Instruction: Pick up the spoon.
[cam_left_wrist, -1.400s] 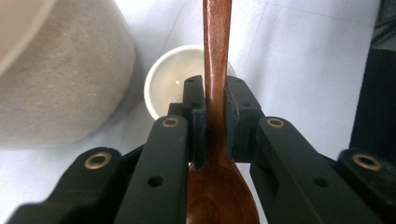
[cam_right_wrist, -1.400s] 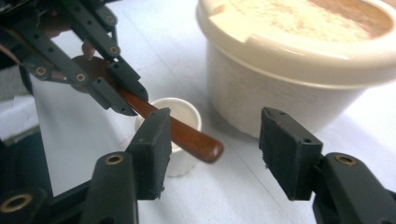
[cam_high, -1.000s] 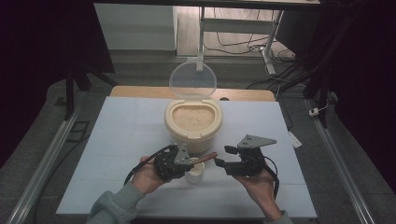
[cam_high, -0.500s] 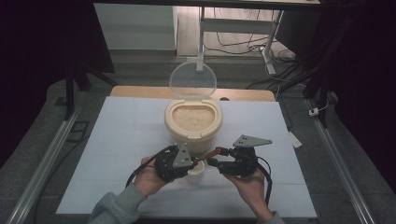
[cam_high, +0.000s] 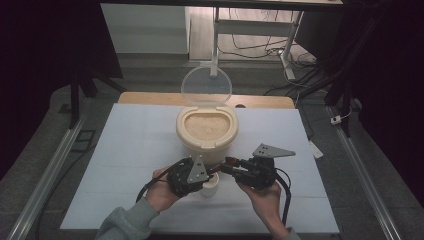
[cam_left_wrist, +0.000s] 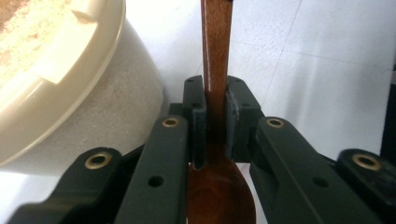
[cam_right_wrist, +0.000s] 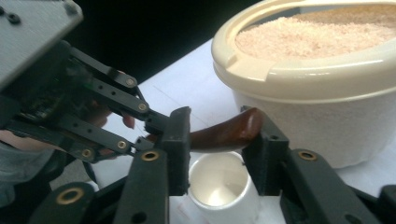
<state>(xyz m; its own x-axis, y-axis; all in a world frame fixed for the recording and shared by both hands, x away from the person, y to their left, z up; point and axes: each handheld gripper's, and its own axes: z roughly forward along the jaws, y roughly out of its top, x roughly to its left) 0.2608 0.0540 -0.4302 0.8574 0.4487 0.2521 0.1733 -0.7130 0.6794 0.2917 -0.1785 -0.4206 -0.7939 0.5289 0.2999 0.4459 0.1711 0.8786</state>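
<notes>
Holding grain, tub (cam_high: 206, 134); small cup (cam_right_wrist: 224, 190) empty.

Through the left gripper view I saw my left gripper (cam_left_wrist: 215, 116) clamped on a brown wooden spoon (cam_left_wrist: 217, 70), its jaws pressing the handle from both sides just above the bowl, which sat low between the black linkages. The handle ran straight up out of the frame. A cream container (cam_left_wrist: 93, 107) of pale grain stood just beside, on the white table (cam_left_wrist: 327, 70).
</notes>
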